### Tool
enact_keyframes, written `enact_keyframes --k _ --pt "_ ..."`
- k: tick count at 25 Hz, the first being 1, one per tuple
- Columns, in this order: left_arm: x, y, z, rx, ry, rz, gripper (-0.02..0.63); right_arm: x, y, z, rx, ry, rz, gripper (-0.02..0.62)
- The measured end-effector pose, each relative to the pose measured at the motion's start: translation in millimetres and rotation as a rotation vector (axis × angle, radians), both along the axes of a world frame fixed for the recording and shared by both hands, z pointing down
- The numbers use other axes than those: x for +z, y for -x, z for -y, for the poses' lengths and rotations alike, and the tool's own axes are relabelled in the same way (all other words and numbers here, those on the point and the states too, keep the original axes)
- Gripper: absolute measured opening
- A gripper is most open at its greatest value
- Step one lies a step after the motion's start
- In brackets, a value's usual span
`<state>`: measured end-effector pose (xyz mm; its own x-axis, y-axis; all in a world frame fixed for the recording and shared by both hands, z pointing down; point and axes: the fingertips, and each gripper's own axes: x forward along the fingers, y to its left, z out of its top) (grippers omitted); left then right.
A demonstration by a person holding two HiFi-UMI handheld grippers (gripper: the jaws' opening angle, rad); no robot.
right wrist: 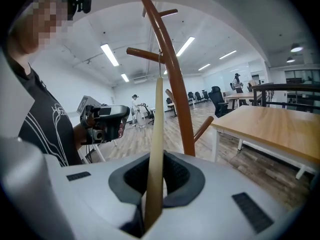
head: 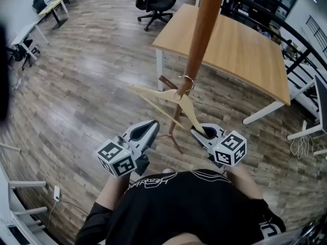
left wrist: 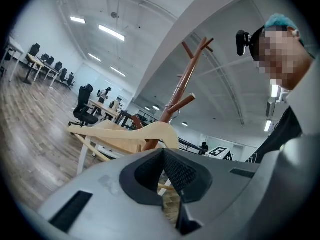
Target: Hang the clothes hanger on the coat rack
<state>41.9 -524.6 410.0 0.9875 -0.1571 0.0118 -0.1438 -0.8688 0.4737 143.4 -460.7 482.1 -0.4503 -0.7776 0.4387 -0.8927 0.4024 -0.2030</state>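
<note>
A pale wooden clothes hanger (head: pixel 168 97) hangs slanted beside the brown coat rack pole (head: pixel 202 29). Its metal hook (head: pixel 188 80) loops at the pole, by a short peg (head: pixel 167 81). My right gripper (head: pixel 198 131) is shut on the lower end of the hanger's near arm. In the right gripper view the hanger (right wrist: pixel 157 134) runs edge-on up from between the jaws of the right gripper (right wrist: pixel 155 181), and its wire reaches a peg (right wrist: pixel 145 53). My left gripper (head: pixel 152 124) is level beside it, shut and empty. In the left gripper view the hanger (left wrist: pixel 125 132) lies beyond the left gripper (left wrist: pixel 163 155).
A wooden table (head: pixel 240 45) on white legs stands just behind the rack. A black office chair (head: pixel 156 4) is farther back, and desks (head: pixel 51 6) line the far left. The rack's feet (head: pixel 173 137) spread on the wood floor between my grippers.
</note>
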Motion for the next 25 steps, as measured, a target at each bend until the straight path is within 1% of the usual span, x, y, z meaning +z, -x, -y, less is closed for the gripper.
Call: enact_keyframes --k 3,8,13,17,19,22,25 --pt "4.3 -1.2 6.3 0.004 0.010 0.008 0.008 7.0 -2.8 3.1 0.001 0.010 -0.004 0.055" --pt "11.8 -2.3 15.6 0.016 0.016 0.016 0.008 11.1 -7.9 8.3 0.007 0.000 0.032 0.055" --pt "15.2 -5.7 22.6 0.024 0.017 0.026 0.008 12.0 -18.3 13.6 0.008 -0.025 -0.006 0.055" --pt "15.7 -8.0 20.4 0.034 0.014 0.031 0.008 9.4 -19.0 11.4 0.000 -0.045 0.004 0.055" --pt "17.6 -9.5 17.1 0.039 0.014 0.036 0.008 8.2 -22.5 9.6 0.016 -0.061 -0.018 0.057" --pt "19.1 -11.0 10.8 0.050 0.011 0.042 0.008 3.8 -31.0 5.9 0.068 -0.098 -0.083 0.088" --pt "17.4 -13.6 1.2 0.060 0.007 0.047 0.008 -11.9 -41.7 -4.8 0.119 -0.165 -0.095 0.129"
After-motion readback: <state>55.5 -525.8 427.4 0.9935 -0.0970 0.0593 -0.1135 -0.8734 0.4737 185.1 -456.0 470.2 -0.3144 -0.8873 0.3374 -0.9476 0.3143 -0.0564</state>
